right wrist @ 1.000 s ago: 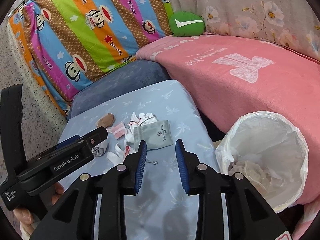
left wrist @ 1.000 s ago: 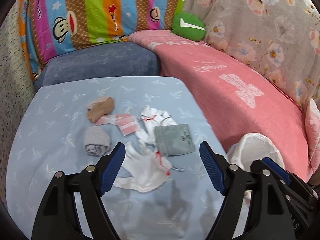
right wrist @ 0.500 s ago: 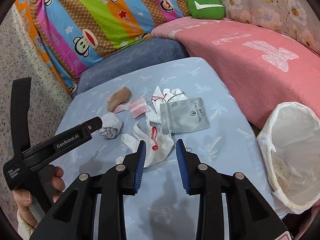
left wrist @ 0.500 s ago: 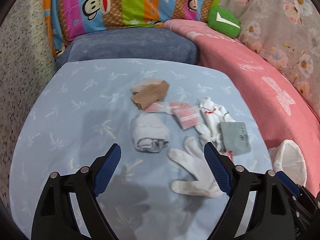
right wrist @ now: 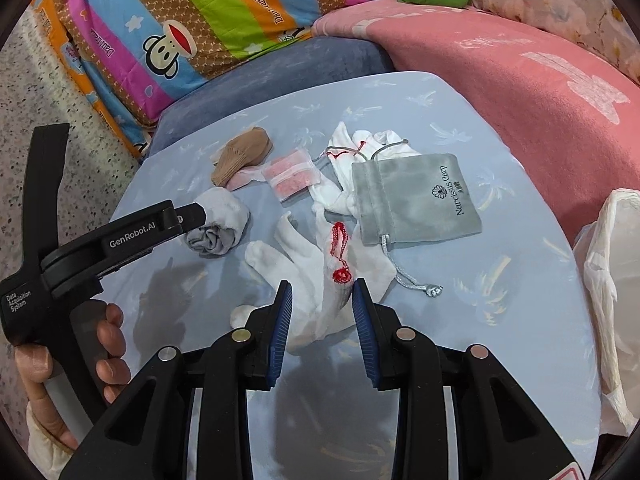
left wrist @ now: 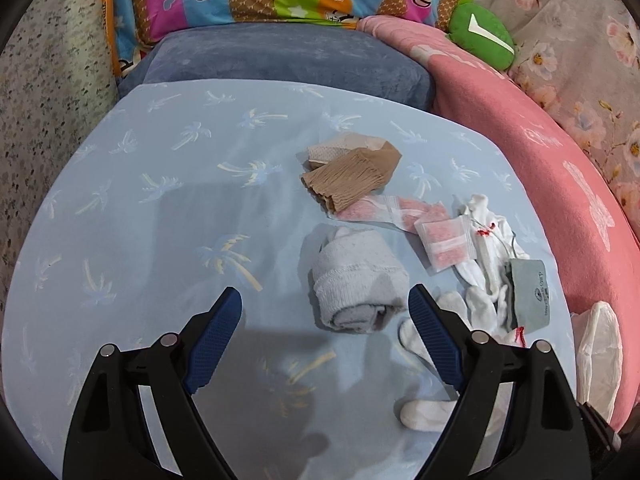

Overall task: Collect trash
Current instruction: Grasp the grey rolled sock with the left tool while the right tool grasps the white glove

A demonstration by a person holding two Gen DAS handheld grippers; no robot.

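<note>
Lying flat on the pale blue worktop (right wrist: 500, 320), the white knit glove (right wrist: 304, 268) with red stitching shows between the narrowly parted right fingers (right wrist: 320, 320), unpinched. Left of the glove, the left fingers (left wrist: 324, 344), spread wide after opening further, hover empty over a rolled grey sock (left wrist: 356, 284).

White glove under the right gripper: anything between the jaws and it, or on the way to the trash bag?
Nothing visible blocks the right gripper; the white glove lies right at its open jaws. Toward the white trash bag, only the grey pouch's cord lies on the blue cloth beside the glove.
</note>
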